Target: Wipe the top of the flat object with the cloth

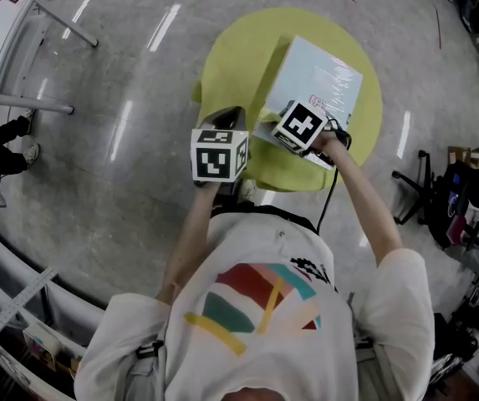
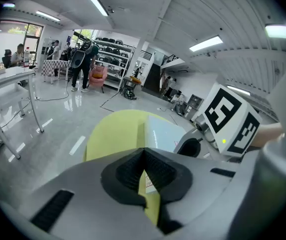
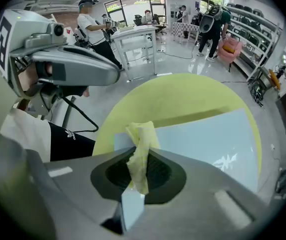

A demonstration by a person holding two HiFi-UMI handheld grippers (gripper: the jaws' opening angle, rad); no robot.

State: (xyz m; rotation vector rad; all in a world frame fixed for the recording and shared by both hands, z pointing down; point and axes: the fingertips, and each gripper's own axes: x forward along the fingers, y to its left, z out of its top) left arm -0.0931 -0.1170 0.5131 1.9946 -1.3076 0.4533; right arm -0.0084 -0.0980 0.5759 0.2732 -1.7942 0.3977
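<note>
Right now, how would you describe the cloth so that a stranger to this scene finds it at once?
Find the round yellow-green table, then the pale blue flat box on it. At the box's near edge the right gripper is shut on the cloth: a small crumpled pale yellow strip, the only soft thing there.
</note>
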